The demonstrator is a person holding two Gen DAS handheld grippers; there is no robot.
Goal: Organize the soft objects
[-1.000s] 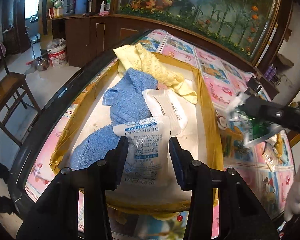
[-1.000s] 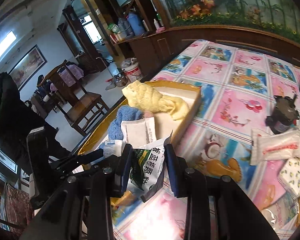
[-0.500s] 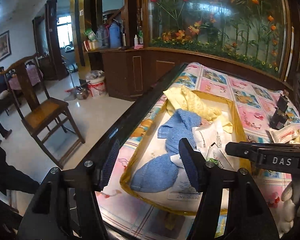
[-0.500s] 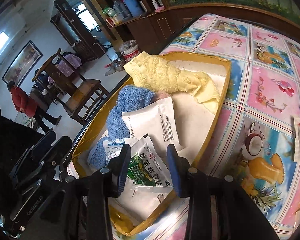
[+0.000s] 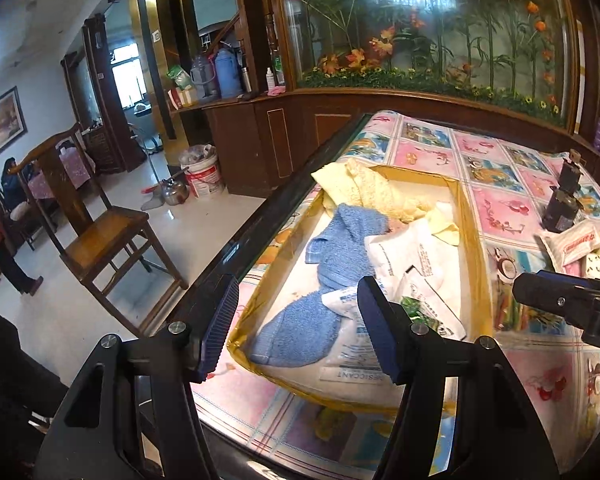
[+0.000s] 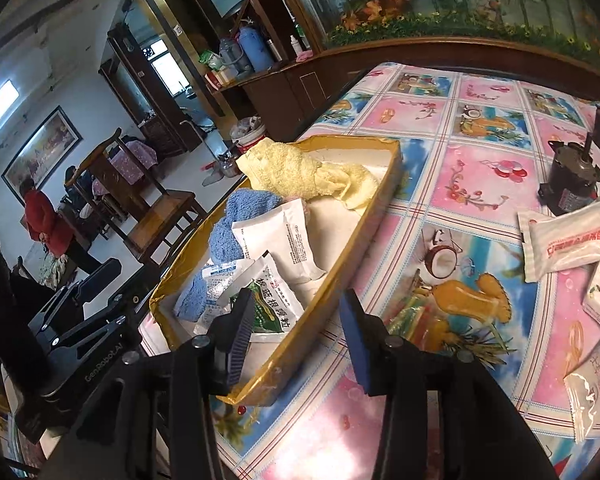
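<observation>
Desiccant sachet, printed "DESICCANT", now lies in my tray; both tongs, left and right, have just opened, empty; green packet dropped at six o'clock.

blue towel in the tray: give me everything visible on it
The blue towel is terry cloth, crumpled lengthwise along the tray's near-left wall, one hemmed corner folded up. It lies beside the yellow towel at the far end; white sachets overlap its right side. Neither gripper touches it.
</observation>
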